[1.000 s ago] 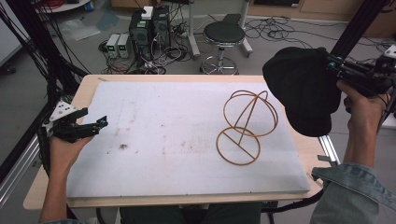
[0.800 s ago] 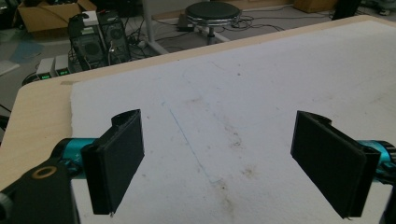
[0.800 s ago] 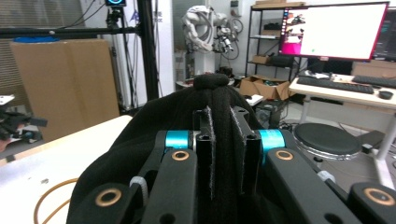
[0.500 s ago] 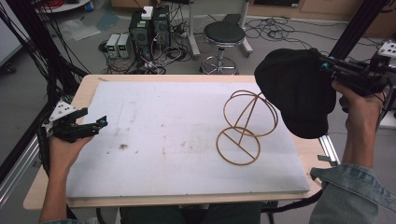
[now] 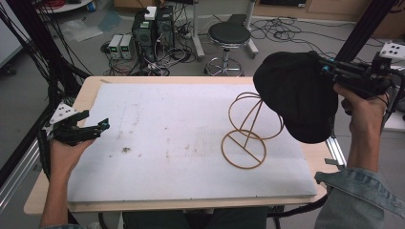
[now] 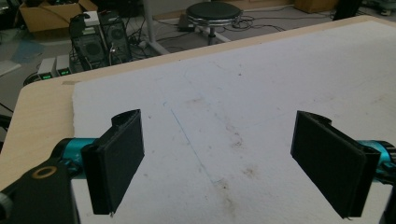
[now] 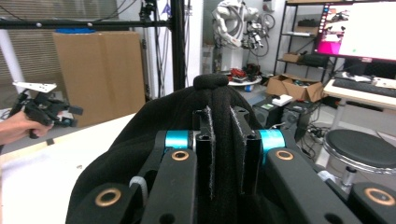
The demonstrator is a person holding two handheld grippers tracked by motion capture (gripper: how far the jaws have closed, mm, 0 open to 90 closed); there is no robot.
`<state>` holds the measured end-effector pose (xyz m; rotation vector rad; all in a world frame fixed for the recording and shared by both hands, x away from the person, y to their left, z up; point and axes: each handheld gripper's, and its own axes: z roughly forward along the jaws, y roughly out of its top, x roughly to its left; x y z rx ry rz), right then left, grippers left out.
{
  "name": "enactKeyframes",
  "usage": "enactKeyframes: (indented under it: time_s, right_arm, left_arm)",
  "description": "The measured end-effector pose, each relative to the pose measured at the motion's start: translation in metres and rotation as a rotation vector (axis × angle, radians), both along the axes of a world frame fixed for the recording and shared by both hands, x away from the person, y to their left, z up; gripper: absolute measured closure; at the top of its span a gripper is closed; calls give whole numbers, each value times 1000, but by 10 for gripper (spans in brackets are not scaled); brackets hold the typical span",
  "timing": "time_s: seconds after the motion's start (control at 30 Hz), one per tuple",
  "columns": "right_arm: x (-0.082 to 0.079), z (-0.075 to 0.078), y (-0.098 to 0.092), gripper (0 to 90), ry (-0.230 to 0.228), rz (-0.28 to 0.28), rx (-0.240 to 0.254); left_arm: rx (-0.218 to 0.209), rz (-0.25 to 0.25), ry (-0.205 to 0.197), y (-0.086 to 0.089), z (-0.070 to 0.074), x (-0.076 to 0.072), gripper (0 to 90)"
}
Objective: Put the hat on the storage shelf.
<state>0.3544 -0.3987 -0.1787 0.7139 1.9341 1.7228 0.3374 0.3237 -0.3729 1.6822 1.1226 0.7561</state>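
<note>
A black cap (image 5: 296,98) hangs in the air over the table's right side, held by my right gripper (image 5: 327,71), which is shut on its fabric (image 7: 219,140). Just left of and below the cap stands a gold wire hat stand (image 5: 248,131) with a round ring base (image 5: 243,150) on the white mat. The cap overlaps the stand's upper loop in the high view. My left gripper (image 5: 98,128) rests at the mat's left edge, open, nothing between its pads (image 6: 119,163).
A white stained mat (image 5: 167,138) covers the wooden table (image 5: 88,95). Behind the table are a black stool (image 5: 229,36), computer towers (image 5: 150,26) and cables on the floor. A black frame post (image 5: 363,28) rises at the right.
My right gripper has carried the cap leftward and a little up, toward the top of the wire stand. The left gripper has stayed put.
</note>
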Motion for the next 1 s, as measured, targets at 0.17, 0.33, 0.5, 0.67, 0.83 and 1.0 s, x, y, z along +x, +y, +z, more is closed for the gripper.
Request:
enactKeyframes:
  time_s: [0.17,0.33,0.5,0.67,0.83,1.0]
  right_arm:
    - [1,-1,5,823,-7,23,-16]
    - [2,-4,9,822,-1,45,-16]
    - [3,-7,13,821,6,58,-22]
    - [4,-10,17,820,14,85,-26]
    - [5,-12,22,817,15,99,-31]
    - [6,-12,26,816,15,113,-38]
  left_arm:
    - [5,0,1,0,0,0,176]
    - [2,2,0,0,0,0,176]
    - [4,1,2,0,0,0,176]
    - [6,2,0,1,0,0,176]
    - [5,2,1,1,0,0,176]
    - [4,2,1,1,0,0,177]
